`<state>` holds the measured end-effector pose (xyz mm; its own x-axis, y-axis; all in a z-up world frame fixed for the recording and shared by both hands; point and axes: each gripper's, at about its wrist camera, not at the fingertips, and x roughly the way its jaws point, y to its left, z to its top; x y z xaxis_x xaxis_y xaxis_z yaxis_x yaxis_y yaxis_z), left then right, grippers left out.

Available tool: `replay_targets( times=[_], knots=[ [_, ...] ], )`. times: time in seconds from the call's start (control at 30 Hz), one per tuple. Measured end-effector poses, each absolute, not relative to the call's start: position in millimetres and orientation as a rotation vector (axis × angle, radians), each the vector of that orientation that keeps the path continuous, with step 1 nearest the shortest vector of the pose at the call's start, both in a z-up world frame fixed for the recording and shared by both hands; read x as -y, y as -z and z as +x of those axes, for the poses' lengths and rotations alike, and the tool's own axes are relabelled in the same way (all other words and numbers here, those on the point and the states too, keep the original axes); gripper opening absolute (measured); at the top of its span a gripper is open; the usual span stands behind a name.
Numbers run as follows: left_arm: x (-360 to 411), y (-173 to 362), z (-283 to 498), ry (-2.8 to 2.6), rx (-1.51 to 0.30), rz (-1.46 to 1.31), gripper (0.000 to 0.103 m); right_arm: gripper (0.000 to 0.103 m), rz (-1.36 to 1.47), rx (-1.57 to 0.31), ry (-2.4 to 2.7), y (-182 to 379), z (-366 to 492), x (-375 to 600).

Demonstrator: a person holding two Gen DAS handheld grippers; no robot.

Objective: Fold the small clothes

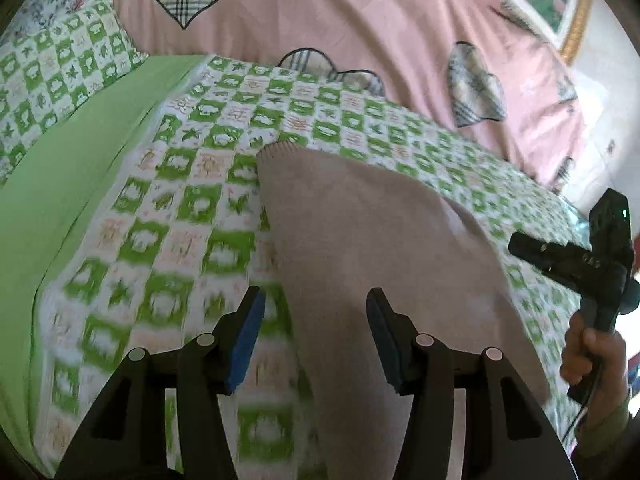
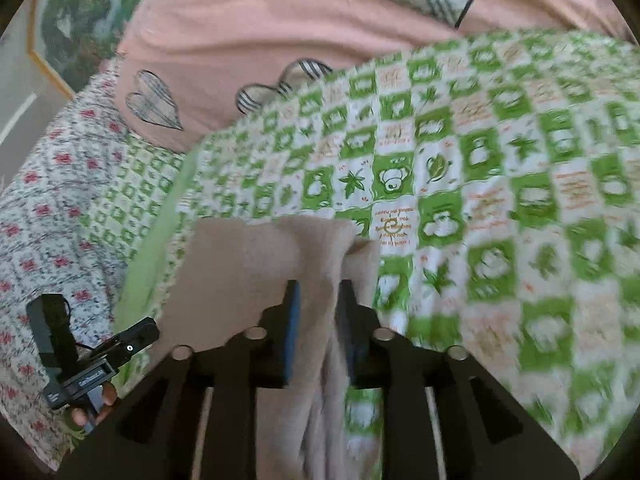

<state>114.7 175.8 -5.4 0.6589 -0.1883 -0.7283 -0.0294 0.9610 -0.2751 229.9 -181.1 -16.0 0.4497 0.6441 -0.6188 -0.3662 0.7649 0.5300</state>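
Left gripper (image 1: 316,334) sits bottom center of its view, jaws apart and not pinching. Right gripper (image 2: 318,320) is low center too, jaws narrower, with cloth bunched between them.

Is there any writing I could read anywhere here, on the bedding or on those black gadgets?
Green checked sheet: orange lines of print in the white squares, upside down and too small to read.
Black device in the right wrist view: a white label, too blurred to read.
Black device in the left wrist view: small marks, unreadable.
Nothing else carries text.
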Motion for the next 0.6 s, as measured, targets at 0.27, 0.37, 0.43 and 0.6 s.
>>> replay_targets(
  times=[0.27, 0.37, 0.43, 0.6],
  knots=[
    [-166, 21, 2, 0.147, -0.851, -0.264, 0.054, 0.055, 0.345, -0.919, -0.679, 19, 130, 210],
    [-158, 33, -22, 0.165, -0.872, -0.266, 0.056, 0.056, 0.323, -0.965, -0.635, 35, 105, 211],
    [-151, 39, -29, 0.175, -0.887, -0.251, 0.056, 0.056, 0.334, -0.969, -0.686, 41, 96, 210],
    [-136, 48, -27, 0.159, -0.895, -0.174, 0.056, 0.056, 0.260, -0.991, -0.686, 46, 85, 194]
  ],
)
